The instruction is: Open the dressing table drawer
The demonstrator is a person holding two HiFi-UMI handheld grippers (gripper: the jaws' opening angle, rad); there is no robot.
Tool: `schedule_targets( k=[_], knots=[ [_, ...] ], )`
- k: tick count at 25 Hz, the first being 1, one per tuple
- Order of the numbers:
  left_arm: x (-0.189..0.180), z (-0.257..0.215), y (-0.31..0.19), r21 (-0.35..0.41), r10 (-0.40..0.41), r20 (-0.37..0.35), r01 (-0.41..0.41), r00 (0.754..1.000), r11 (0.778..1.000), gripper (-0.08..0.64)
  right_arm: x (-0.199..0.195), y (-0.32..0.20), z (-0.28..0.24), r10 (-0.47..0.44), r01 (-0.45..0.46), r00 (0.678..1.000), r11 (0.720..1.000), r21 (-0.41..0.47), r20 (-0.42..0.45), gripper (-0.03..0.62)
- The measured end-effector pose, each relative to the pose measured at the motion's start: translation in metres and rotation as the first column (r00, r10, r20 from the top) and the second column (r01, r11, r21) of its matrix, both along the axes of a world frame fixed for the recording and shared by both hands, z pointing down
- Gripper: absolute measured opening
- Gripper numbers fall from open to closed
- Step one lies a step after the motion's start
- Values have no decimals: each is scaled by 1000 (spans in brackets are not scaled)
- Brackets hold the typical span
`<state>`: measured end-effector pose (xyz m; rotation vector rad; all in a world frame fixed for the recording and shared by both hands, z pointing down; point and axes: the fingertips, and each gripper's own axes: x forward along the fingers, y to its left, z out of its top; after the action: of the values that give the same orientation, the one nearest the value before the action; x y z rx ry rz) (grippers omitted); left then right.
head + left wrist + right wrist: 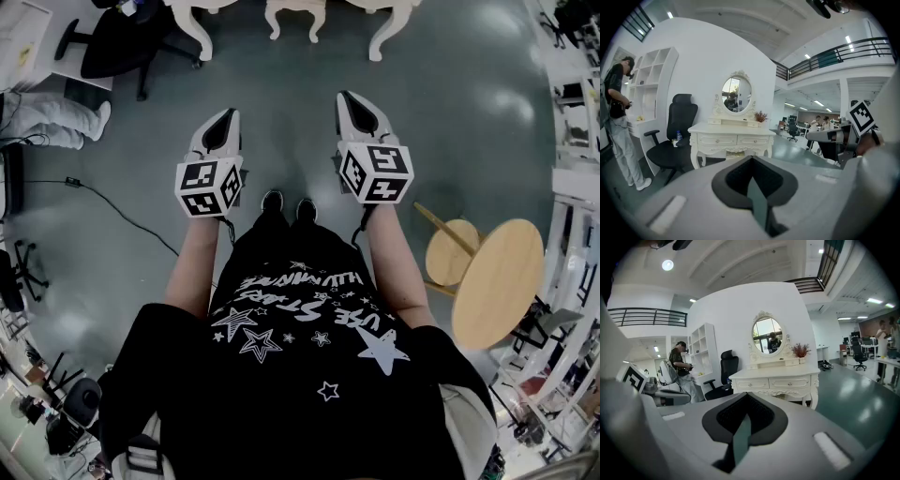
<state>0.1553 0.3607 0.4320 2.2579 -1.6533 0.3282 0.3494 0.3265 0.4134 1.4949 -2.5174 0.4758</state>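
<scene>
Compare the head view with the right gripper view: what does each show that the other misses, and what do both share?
Only the head view shows the holder's shoes and the round wooden tables to the right. Only the right gripper view shows the oval mirror, the two shut drawers and the plant on top. Both show the dressing table (only its legs from the head), the black office chair, and the left gripper and right gripper, each shut, empty and well short of the table.
</scene>
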Motion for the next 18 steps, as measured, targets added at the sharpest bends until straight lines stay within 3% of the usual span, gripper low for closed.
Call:
schedule_targets(
  k=[11, 18],
  knots=[
    [13, -14, 13, 9, 9, 10, -10, 1000, 1000, 0, 20, 7, -13, -7, 8, 1000, 999, 32, -23, 28],
    [20, -17, 21, 17, -37, -3, 37, 999, 999, 0, 32, 6, -11, -6, 6, 1000, 1000, 28, 27, 29]
  ],
)
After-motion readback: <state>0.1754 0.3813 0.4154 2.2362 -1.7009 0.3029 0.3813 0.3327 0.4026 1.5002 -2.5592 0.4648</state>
